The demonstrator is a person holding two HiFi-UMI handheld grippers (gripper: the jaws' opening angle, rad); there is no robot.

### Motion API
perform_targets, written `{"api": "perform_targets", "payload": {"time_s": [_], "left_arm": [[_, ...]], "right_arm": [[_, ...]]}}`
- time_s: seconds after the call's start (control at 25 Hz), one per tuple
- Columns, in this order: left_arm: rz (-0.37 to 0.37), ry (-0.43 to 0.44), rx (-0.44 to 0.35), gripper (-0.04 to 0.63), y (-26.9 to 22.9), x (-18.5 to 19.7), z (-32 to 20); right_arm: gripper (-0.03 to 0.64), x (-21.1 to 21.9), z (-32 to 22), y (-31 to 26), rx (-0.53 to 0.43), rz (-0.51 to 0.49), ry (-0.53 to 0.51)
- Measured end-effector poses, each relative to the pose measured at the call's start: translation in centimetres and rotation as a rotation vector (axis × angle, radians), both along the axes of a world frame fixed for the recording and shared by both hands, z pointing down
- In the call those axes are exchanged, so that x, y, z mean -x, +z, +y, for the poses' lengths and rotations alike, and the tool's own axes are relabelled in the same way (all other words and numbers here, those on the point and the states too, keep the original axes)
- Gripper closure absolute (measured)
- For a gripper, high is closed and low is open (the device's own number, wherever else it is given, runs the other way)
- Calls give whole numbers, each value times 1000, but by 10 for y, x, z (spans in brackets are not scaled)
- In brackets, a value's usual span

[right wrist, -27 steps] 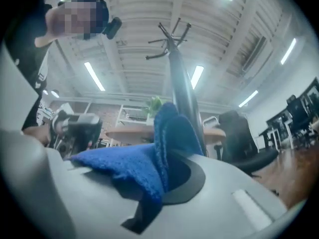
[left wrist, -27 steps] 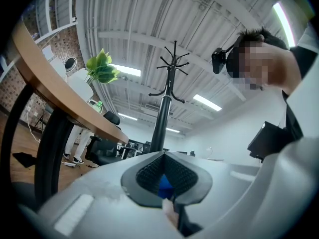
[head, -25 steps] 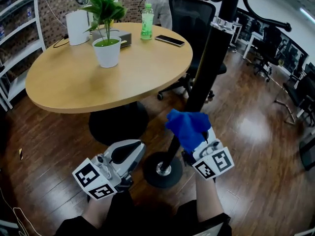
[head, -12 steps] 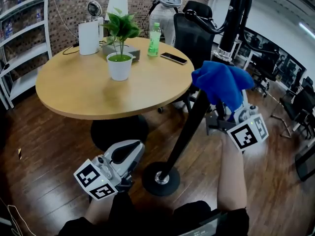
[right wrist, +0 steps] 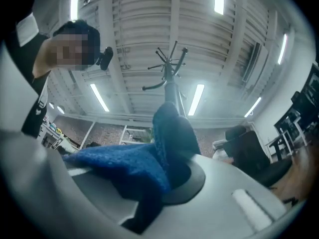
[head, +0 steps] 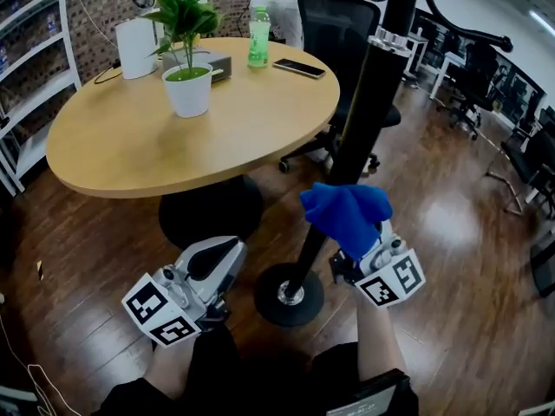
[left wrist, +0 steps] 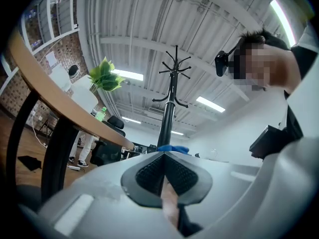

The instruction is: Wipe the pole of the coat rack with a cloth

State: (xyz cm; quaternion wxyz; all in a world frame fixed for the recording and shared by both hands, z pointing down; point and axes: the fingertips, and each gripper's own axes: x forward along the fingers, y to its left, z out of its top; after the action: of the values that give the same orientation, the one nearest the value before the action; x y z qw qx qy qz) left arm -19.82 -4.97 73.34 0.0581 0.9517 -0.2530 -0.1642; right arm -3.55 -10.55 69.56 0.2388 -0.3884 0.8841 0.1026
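Pinching blue cloth [head: 345, 213] in right gripper [head: 364, 248], against lower coat rack pole [head: 362, 120], 1 o'clock of round base [head: 270, 306]. At base's 9 o'clock, left gripper [head: 218, 263]: jaws pressed together, empty.

Round wooden table [head: 130, 154], dark wood floor [head: 451, 258]

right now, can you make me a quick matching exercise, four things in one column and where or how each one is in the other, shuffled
Things
1. blue cloth
2. left gripper
3. green bottle
4. coat rack base

Place or state
A. on the round table
B. jaws shut, nothing between them
C. on the wooden floor
D. clamped in the right gripper

Pairs: 1-D, 2-B, 3-A, 4-C
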Motion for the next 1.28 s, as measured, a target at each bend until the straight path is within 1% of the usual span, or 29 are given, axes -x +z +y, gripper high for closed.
{"api": "perform_targets", "payload": {"time_s": [0.16, 0.32, 0.48, 0.56, 0.64, 0.72, 0.8, 0.84, 0.88, 0.92, 1.04, 1.2, 1.28], "left_arm": [[-30, 8, 34, 595, 21, -7, -7], [-60, 14, 62, 595, 39, -13, -10], [-93, -2, 94, 595, 57, -12, -11], [-106, -6, 107, 595, 65, -12, -10], [-113, -13, 114, 595, 69, -11, -8], [-116, -23, 114, 595, 69, -11, -7], [-118, -40, 107, 595, 67, -8, -7], [-116, -46, 104, 595, 66, -7, -7], [-113, -50, 103, 595, 64, -6, -8], [-110, -52, 103, 595, 63, -5, -8], [-98, -49, 98, 595, 57, -3, -8], [-65, -46, 60, 595, 40, -3, -8], [-44, -50, 44, 595, 30, 0, -5]], "right_arm": [[595, 17, -5, 116, 169, 64, -48], [595, 15, -8, 231, 378, 30, -84], [595, 13, -11, 339, 632, -1, -101], [595, 14, -11, 378, 717, -7, -101], [595, 15, -10, 405, 783, -1, -95], [595, 15, -10, 421, 841, -11, -80], [595, 14, -11, 423, 874, -57, -84], [595, 14, -11, 413, 866, -84, -95], [595, 15, -11, 395, 834, -108, -114], [595, 18, -11, 370, 782, -127, -141], [595, 25, -10, 274, 583, -130, -213], [595, 17, -10, 120, 301, -97, -209], [595, 15, -7, 52, 207, -78, -198]]}}
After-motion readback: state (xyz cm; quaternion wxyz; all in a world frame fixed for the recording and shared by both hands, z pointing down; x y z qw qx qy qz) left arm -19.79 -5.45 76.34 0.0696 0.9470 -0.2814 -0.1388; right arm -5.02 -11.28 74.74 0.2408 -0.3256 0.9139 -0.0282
